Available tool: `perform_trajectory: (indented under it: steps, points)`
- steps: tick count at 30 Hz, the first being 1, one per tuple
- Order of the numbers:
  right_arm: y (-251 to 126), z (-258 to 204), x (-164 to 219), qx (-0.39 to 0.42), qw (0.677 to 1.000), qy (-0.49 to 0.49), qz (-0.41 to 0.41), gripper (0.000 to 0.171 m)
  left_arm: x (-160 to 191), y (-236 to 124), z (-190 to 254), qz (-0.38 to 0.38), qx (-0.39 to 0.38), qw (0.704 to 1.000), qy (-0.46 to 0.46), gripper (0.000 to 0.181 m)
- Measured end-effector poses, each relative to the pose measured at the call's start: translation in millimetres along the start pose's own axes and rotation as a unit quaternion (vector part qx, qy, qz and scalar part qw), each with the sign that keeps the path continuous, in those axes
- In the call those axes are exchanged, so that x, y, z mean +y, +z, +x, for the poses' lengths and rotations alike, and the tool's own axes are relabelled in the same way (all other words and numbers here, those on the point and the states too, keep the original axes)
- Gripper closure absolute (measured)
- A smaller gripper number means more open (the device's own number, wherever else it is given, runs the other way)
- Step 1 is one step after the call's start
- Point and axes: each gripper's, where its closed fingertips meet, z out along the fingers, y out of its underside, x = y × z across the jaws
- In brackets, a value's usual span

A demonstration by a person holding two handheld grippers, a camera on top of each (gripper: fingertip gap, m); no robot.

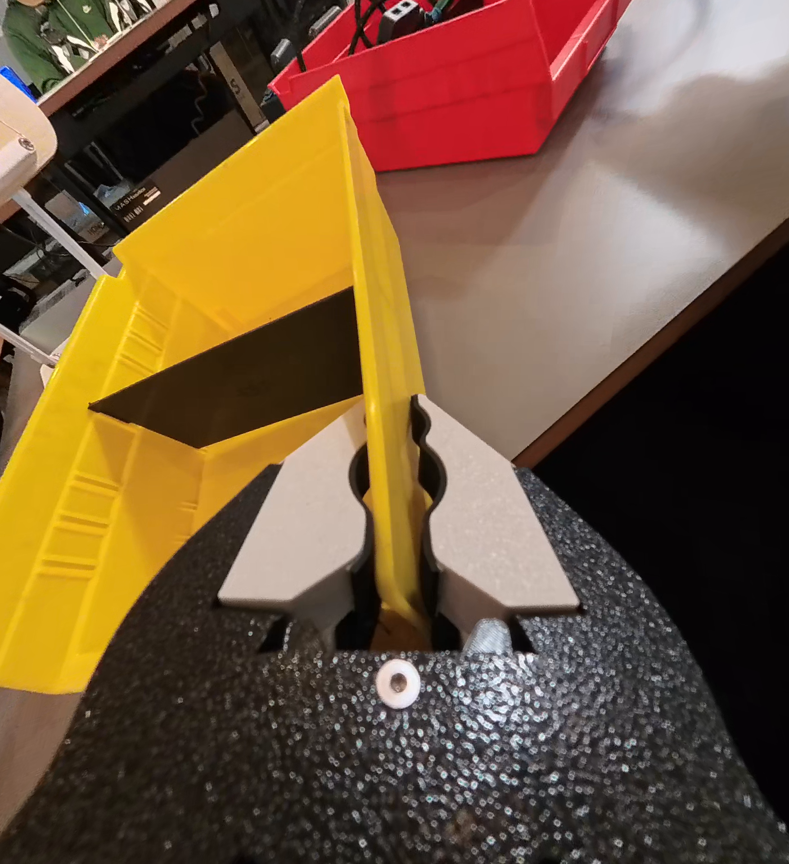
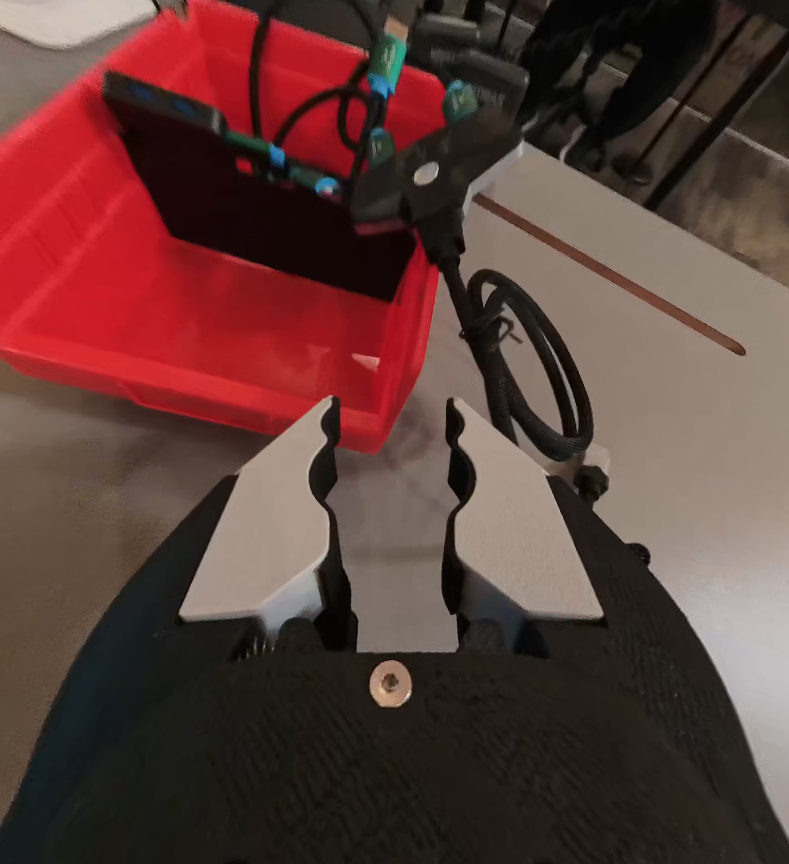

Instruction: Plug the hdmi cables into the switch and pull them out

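My left gripper [image 1: 390,414] is shut on the right side wall of a yellow bin [image 1: 158,374], which has a black divider [image 1: 242,378] across it. In the right wrist view a red bin [image 2: 126,290] with a black divider [image 2: 261,234] holds a black switch [image 2: 406,187] perched on its far right rim, a second black box [image 2: 158,100] at the back left, and several cables with green plugs [image 2: 385,56]. A bundled black braided cable [image 2: 537,364] hangs from the switch outside the bin. My right gripper [image 2: 390,409] is open and empty, just in front of the red bin's near right corner.
Both bins stand on a grey table; the red bin [image 1: 453,89] lies beyond the yellow one. The table's front edge [image 1: 663,364] runs close on the right in the left wrist view. A person in green [image 1: 55,42] stands far behind. A white block [image 2: 500,173] sits behind the switch. About 50 cm separates my left fingertips from my right.
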Motion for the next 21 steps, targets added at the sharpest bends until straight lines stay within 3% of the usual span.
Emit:
perform_trajectory:
  steps: [1, 5, 7, 9, 21]
  points:
    - [8.1, 0.3, 4.2, 0.009, 1.0, -0.006, -0.008, 0.127, -0.6, -0.6, -0.2, 0.0, 0.0, 1.0, -0.001, 0.173]
    - [41.4, -0.8, 9.0, 0.029, 0.999, -0.01, -0.019, 0.13, -4.8, -6.2, -2.9, 0.007, -0.004, 1.0, -0.01, 0.173]
    - [51.5, 2.1, 7.7, 0.057, 0.998, -0.021, -0.014, 0.156, -8.4, -12.0, -5.5, 0.012, -0.009, 1.0, -0.013, 0.173]
    - [53.1, -4.6, 3.1, 0.061, 0.997, -0.038, 0.001, 0.164, -12.3, -18.7, -10.3, 0.014, -0.022, 1.0, -0.01, 0.172]
    - [64.8, -139.9, -36.9, 0.03, 0.99, -0.118, 0.074, 0.161, -16.6, -68.1, -63.9, -0.021, -0.159, 0.987, -0.013, 0.173]
